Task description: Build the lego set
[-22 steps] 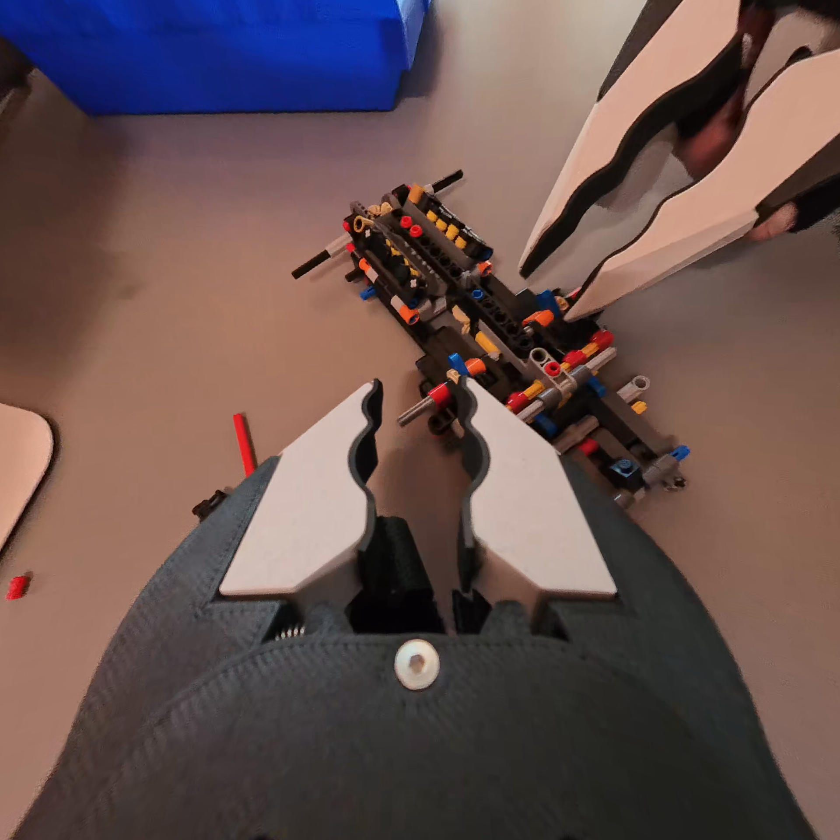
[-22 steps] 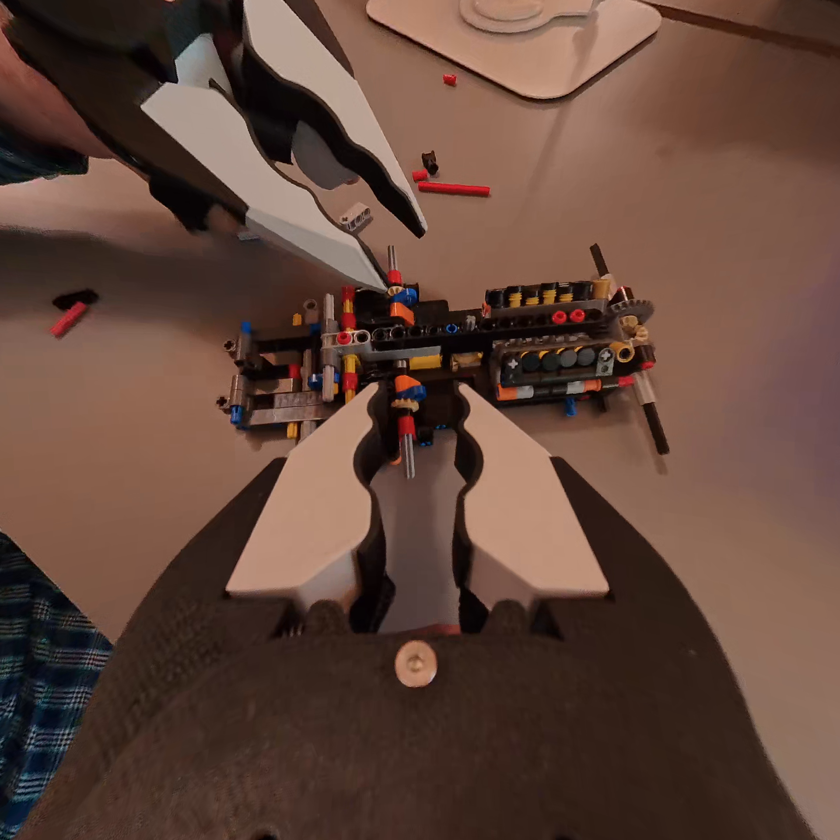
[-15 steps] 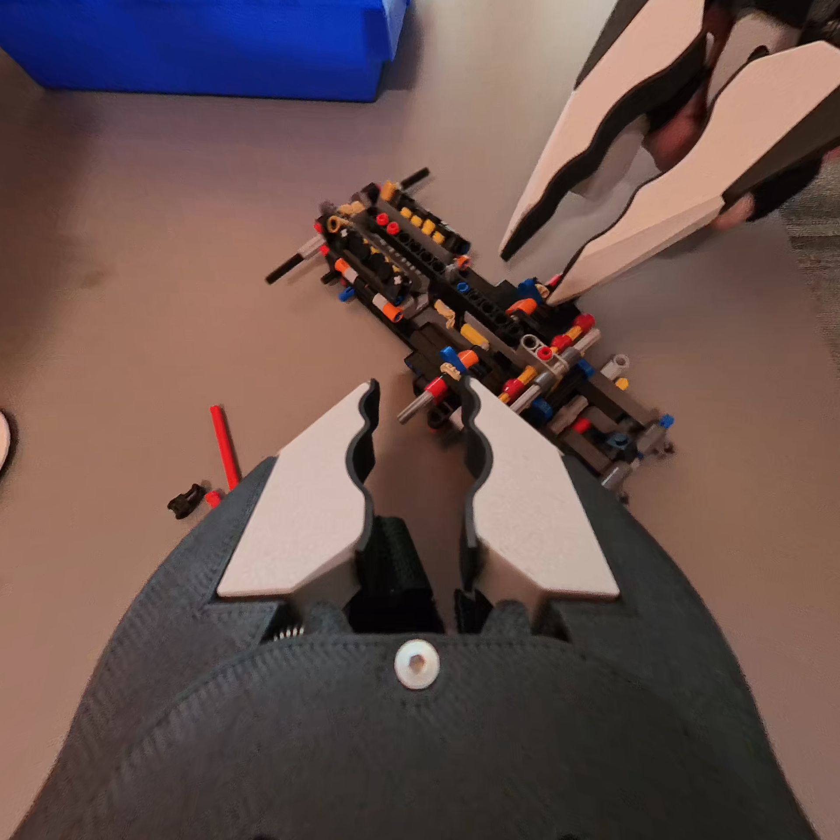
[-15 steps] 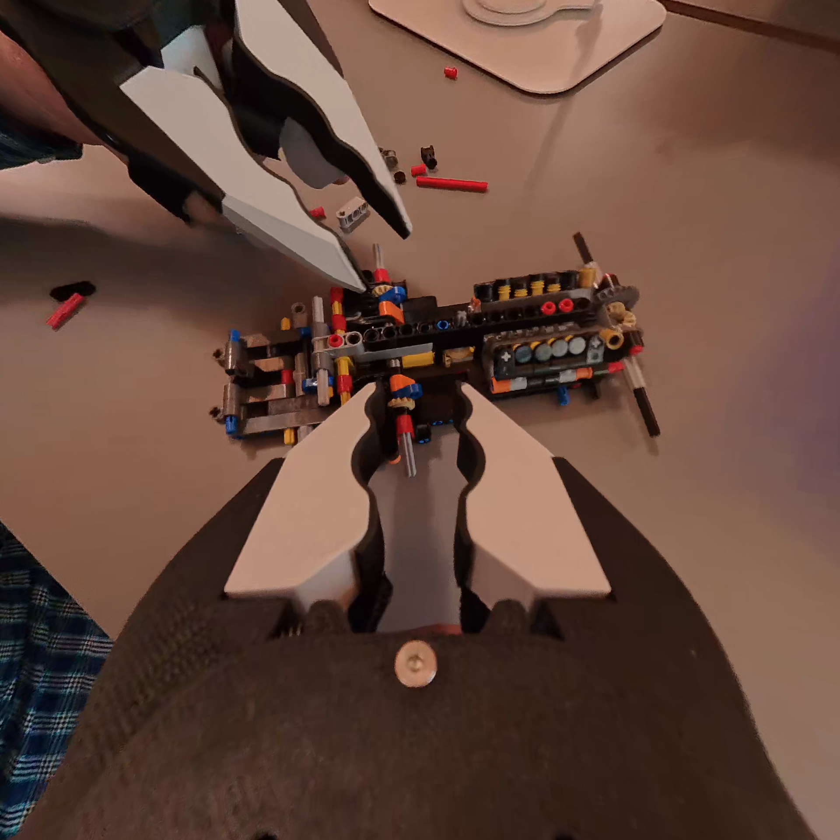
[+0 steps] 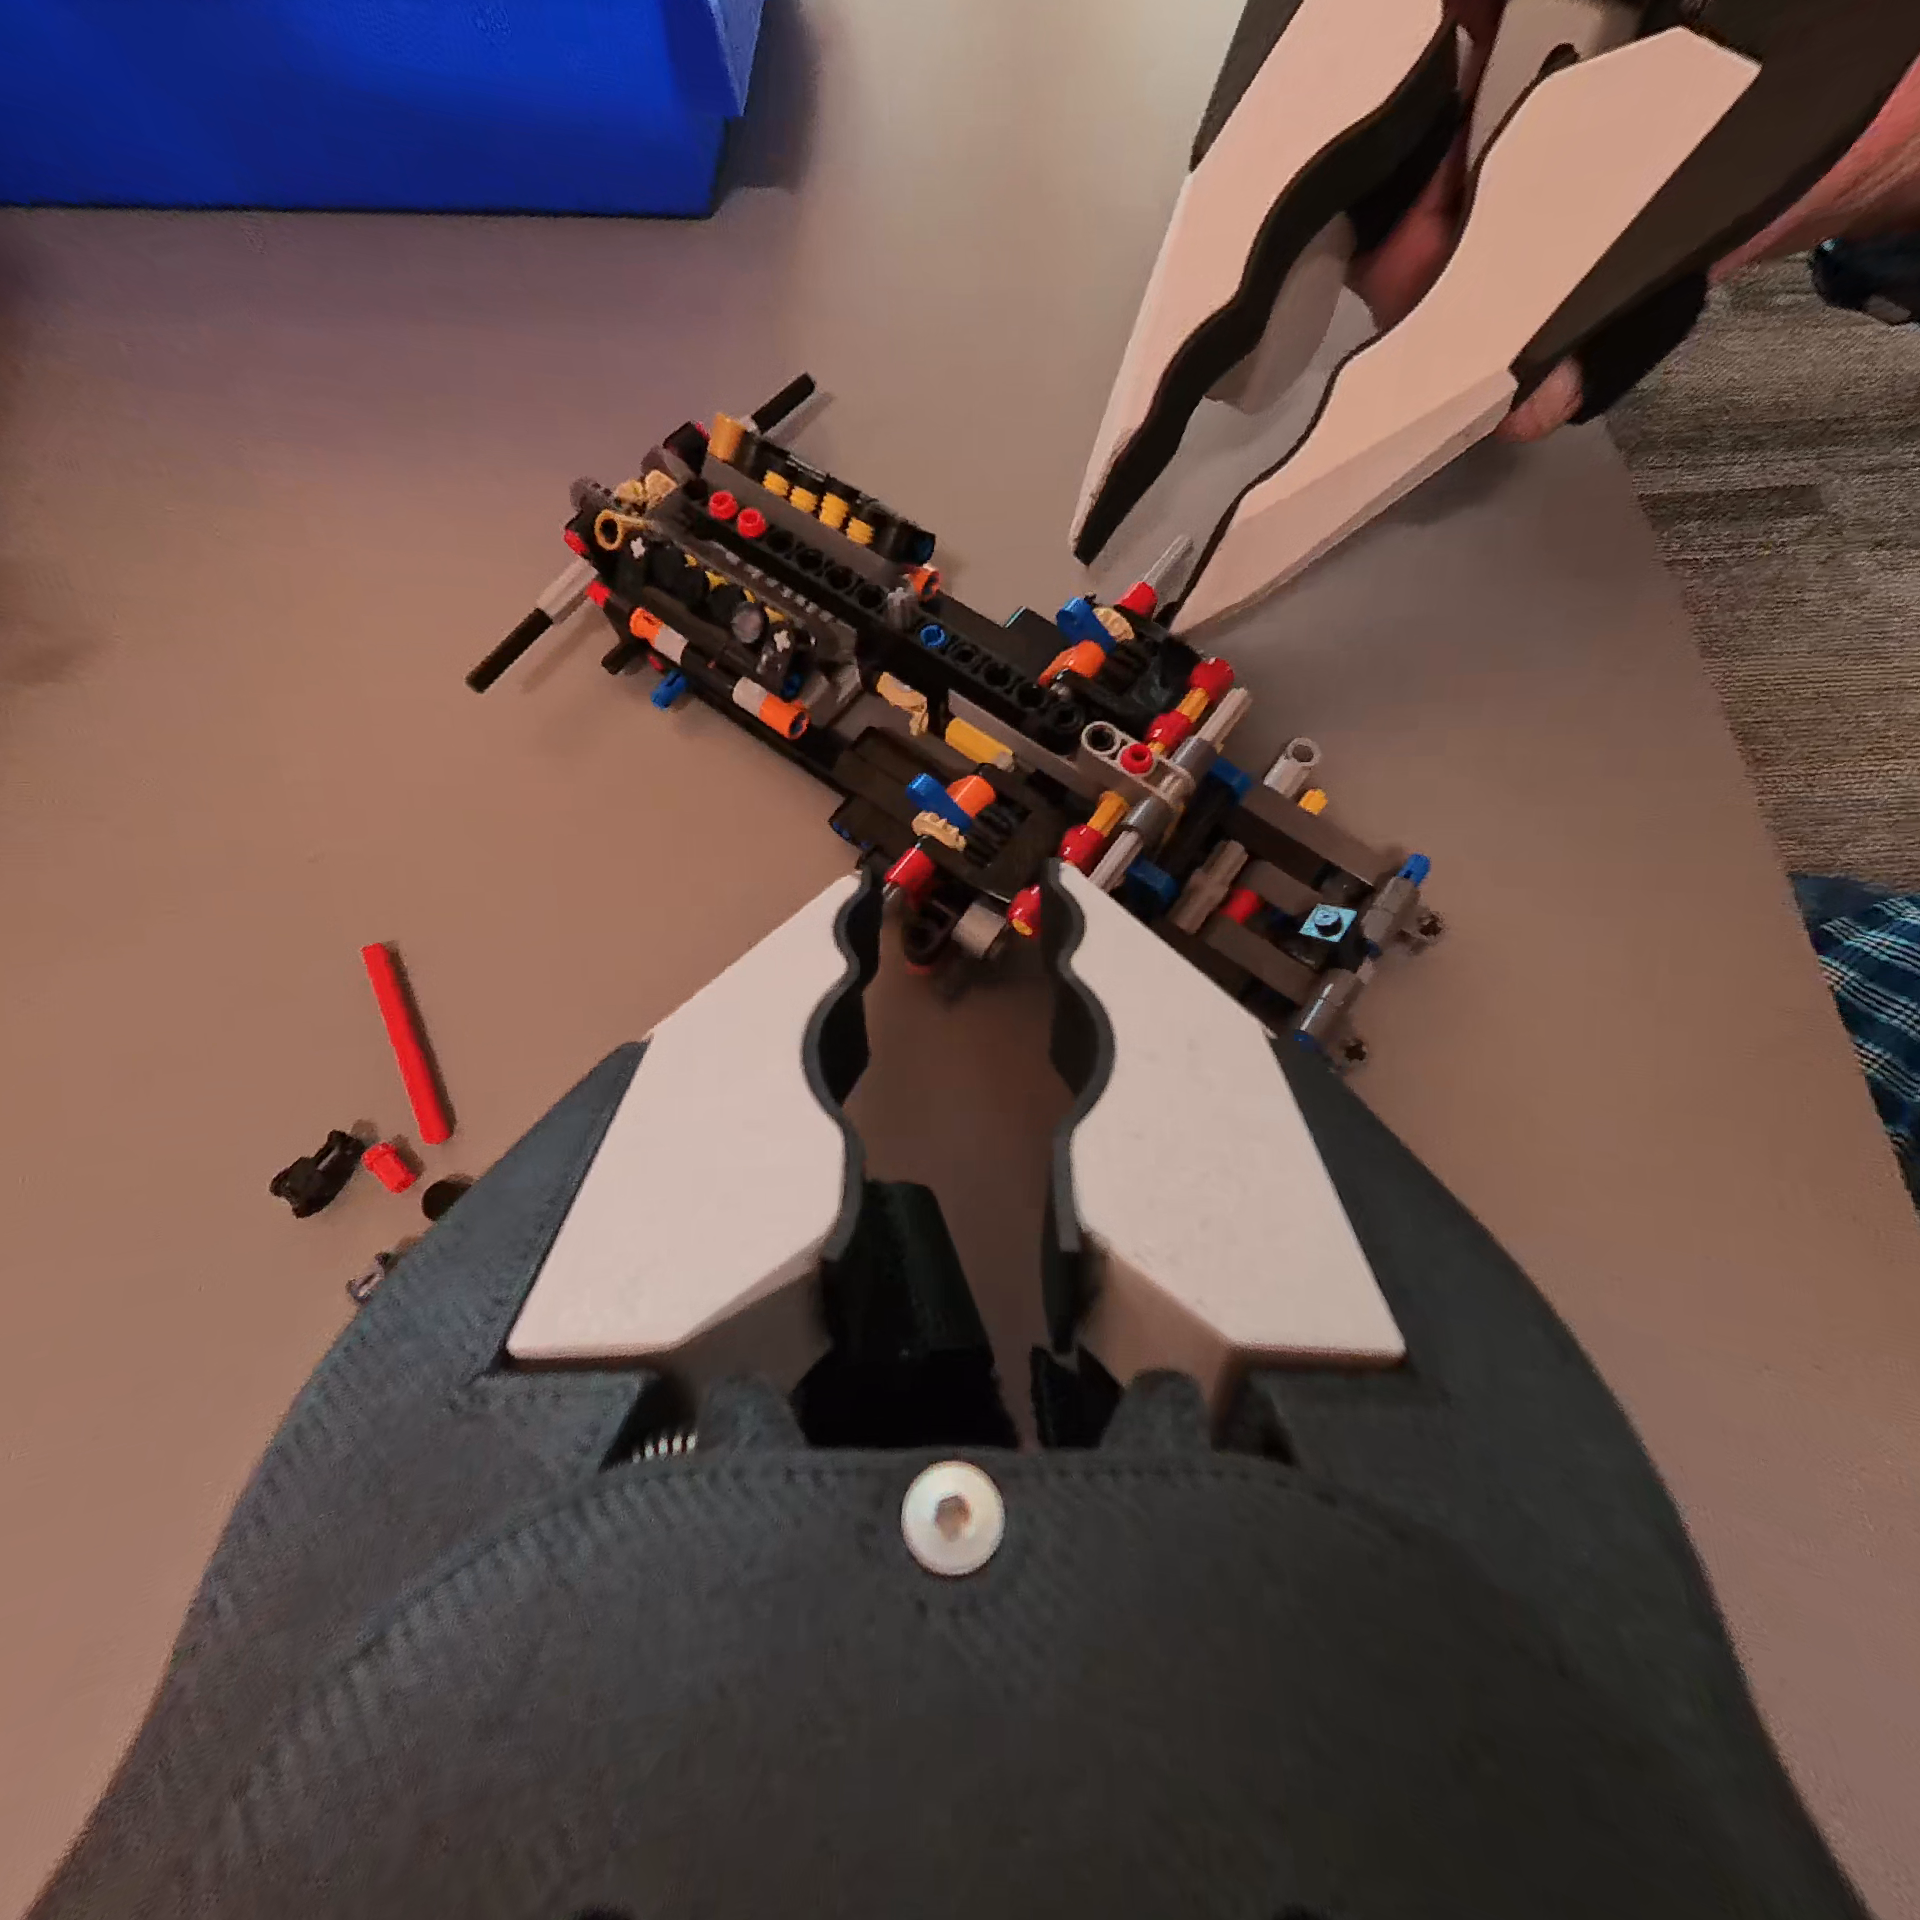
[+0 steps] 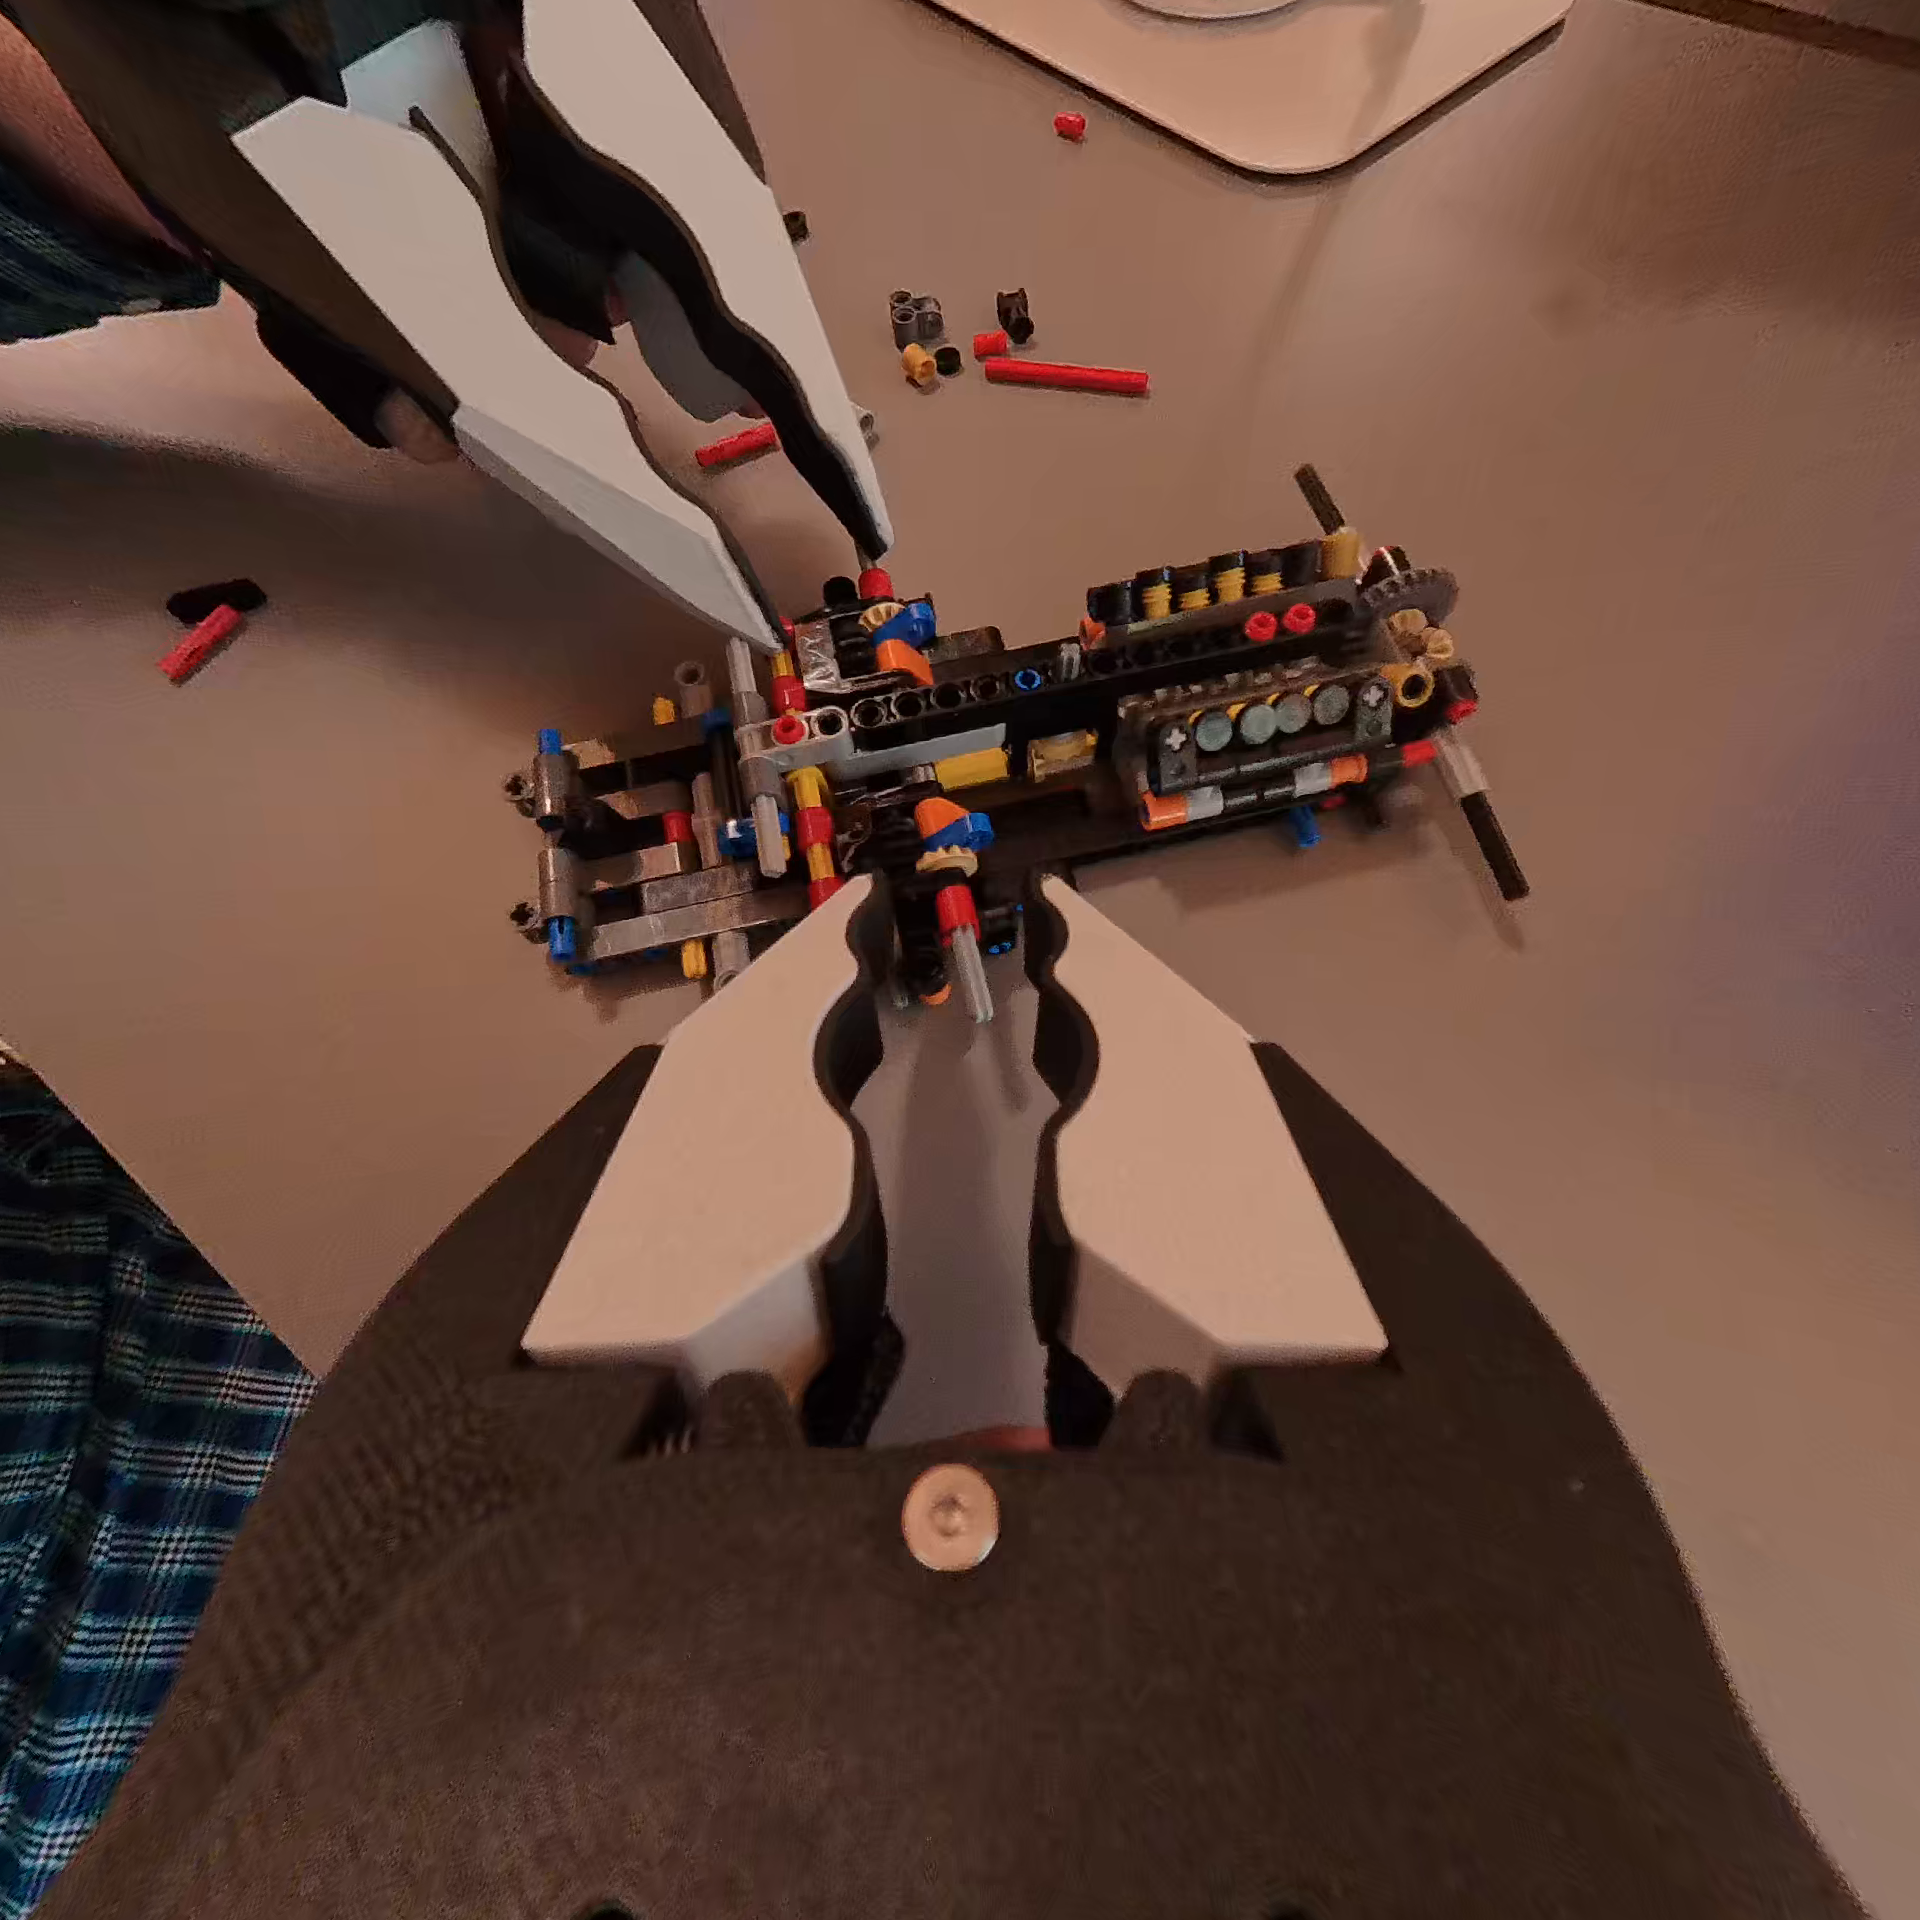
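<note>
Lego chassis (image 5: 935, 717) lies flat on table (image 5: 312, 520). Left hand-held gripper (image 5: 961, 904) and right hand-held gripper (image 6: 951, 894) flank opposite sides, both spread, each around a protruding axle end.

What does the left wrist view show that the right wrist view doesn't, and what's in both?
Only the left wrist view shows the blue box and grey carpet. Only the right wrist view shows the beige mat and a black piece beside a short red piece. Both show the lego chassis, both open grippers at its middle, and the long red axle.
</note>
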A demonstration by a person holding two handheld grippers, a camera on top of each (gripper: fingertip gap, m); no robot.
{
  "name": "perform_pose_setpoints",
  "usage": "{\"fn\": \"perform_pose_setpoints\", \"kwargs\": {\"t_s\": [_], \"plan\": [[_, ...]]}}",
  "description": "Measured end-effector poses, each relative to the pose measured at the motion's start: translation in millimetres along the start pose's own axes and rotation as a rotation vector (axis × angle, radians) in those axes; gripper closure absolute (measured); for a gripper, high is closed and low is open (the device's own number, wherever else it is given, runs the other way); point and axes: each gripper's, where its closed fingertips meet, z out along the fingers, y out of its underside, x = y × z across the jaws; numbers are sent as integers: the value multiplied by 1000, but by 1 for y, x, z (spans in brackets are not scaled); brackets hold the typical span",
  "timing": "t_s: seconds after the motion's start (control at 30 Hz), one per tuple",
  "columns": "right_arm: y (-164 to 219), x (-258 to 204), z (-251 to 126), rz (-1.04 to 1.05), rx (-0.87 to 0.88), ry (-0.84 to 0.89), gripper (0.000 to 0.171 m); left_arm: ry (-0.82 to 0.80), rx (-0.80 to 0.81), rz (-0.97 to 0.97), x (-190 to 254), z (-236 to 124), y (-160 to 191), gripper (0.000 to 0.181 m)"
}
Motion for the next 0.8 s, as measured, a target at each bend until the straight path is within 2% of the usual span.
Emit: {"fn": "perform_pose_setpoints", "kwargs": {"t_s": [0.4,0.7,0.8], "plan": [[3,6,-11,8,39,7,147,-10,20,-8,-1,-6,3,145],[-2,33,-18,72,112,78,139,-171,64,20,-41,-21,3,140],[-2,41,-16,60,105,112,130,-225,63,31,-54,-23,4,136]]}}
